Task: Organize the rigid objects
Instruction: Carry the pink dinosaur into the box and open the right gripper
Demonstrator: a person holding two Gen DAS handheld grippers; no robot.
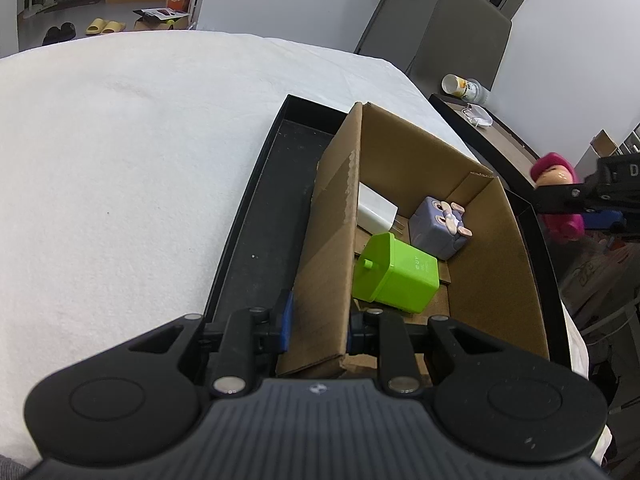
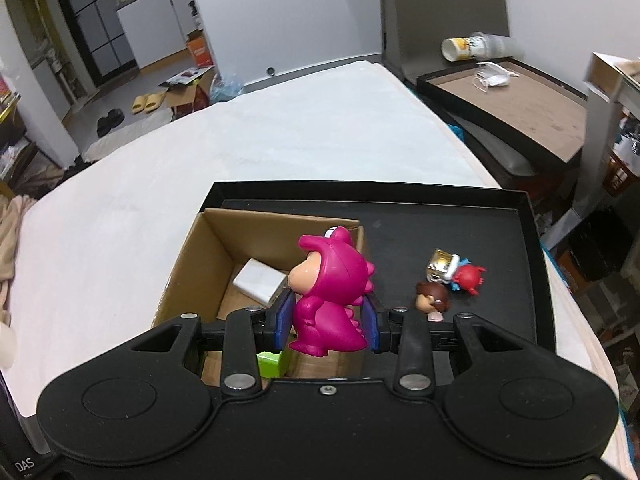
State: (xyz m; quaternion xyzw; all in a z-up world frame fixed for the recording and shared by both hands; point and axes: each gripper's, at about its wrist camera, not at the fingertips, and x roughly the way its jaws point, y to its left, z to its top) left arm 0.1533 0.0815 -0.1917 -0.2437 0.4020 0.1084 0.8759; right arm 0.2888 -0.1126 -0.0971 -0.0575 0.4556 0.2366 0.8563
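My left gripper [image 1: 320, 322] is shut on the near wall of a cardboard box [image 1: 332, 248] that stands in a black tray [image 1: 256, 216]. Inside the box lie a green block [image 1: 396, 276], a purple rabbit cube [image 1: 438, 228] and a white charger [image 1: 376, 210]. My right gripper [image 2: 327, 322] is shut on a pink dinosaur figure [image 2: 330, 292] and holds it above the box [image 2: 208, 240]. The right gripper with the figure [image 1: 560, 184] also shows at the right edge of the left wrist view.
On the tray floor [image 2: 480, 216] right of the box lie a red figure [image 2: 468, 276], a gold-and-white piece [image 2: 440, 264] and a brown-haired doll [image 2: 432, 298]. The tray sits on a white-covered table [image 1: 120, 160]. A side table [image 2: 512, 104] holds tipped cups [image 2: 476, 46].
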